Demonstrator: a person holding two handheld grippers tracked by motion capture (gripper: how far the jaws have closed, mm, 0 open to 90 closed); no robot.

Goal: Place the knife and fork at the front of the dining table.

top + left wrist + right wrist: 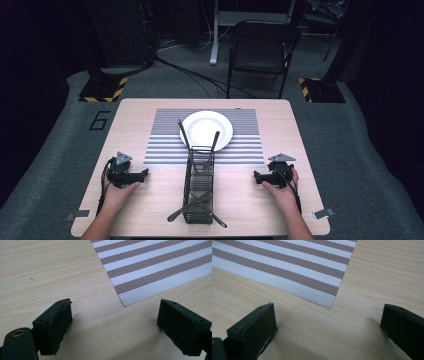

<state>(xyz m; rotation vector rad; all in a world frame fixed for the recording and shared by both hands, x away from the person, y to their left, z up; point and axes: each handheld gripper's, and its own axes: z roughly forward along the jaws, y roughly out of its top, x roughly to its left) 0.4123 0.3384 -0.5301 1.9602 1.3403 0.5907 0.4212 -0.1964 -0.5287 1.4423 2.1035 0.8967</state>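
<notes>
I am holding my left gripper (145, 174) wide open, gripping nothing, hovering over the table (150, 200). The wire cutlery caddy (200, 185) is sitting between my hands, its long axis running away from me toward the plate (206, 129). My right gripper (256, 177) is gaping open too, empty.

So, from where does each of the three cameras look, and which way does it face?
High view: above the person's side, facing forward and down on the light wooden table; both forearms, left gripper and right gripper show.
Left gripper view: rides the left gripper, facing the striped woven placemat corner; open black jaws show.
Right gripper view: rides the right gripper; open black jaws show.
Both gripper views share the placemat.
</notes>
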